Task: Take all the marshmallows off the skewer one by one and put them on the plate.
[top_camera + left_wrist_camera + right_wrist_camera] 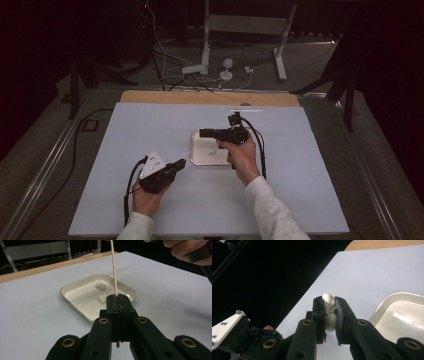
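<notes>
Right gripper (pixel 329 312) clamped on marshmallow (pixel 329 300) — left gripper (pixel 117 302), clamped on upright skewer (pixel 113 265), down-left of it, tip up.

a thin skewer (pixel 114 267) of pale, smooth wood stands in the matt black plastic jaws of the left gripper (pixel 117 301), whose pivots carry shiny brass-coloured bushings. the right gripper (pixel 329 307), of the same matt black plastic, presses a soft, white, matt marshmallow (pixel 329 312). the tray (pixel 75 296) has a glossy cream finish that throws back the light, on a matt pale-blue worktop (pixel 150 125) with a bare wooden far edge.
</notes>
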Demonstrator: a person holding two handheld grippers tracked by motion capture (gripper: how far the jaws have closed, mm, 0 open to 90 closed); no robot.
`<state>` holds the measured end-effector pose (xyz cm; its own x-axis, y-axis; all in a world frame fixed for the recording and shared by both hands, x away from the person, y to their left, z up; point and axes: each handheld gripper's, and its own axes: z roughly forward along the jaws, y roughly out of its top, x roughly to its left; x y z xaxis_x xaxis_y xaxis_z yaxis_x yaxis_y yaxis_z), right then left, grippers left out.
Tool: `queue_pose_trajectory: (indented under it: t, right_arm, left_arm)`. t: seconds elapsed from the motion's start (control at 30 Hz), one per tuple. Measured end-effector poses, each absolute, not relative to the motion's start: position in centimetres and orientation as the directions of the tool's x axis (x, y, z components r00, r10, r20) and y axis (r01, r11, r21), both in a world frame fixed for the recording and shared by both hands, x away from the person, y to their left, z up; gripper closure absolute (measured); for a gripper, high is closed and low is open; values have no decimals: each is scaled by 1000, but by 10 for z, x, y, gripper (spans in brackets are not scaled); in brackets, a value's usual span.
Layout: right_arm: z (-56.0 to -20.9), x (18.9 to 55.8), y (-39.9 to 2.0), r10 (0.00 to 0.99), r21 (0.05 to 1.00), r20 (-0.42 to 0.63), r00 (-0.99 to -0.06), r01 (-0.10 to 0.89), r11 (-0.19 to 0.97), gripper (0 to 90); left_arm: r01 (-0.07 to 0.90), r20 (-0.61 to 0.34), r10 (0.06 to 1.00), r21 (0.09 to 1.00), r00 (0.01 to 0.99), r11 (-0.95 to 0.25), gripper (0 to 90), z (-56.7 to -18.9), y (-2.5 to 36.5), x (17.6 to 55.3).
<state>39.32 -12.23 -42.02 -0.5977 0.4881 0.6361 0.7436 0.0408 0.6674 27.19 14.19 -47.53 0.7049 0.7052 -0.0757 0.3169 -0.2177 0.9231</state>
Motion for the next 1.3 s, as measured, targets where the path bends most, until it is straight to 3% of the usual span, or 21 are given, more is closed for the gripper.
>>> queue_pose_trajectory:
  t: [0.6, 0.73, 0.87, 1.3]
  right_arm:
    - [-414, 399, -132, 495, 683, 628, -600, 730, 17, 807]
    - [-404, 405, -154, 516, 694, 643, -566, 716, -78, 809]
    - [-398, 401, -155, 563, 730, 554, -614, 683, 27, 800]
    - [-419, 397, -153, 635, 736, 457, -622, 666, 123, 783]
  left_arm:
    - [312, -66, 704, 923, 707, -227, 900, -474, 143, 271]
    - [334, -87, 717, 919, 692, -210, 900, -478, 149, 272]
    - [334, -87, 717, 919, 691, -210, 900, -478, 144, 273]
    - [350, -109, 734, 919, 670, -182, 900, -478, 146, 274]
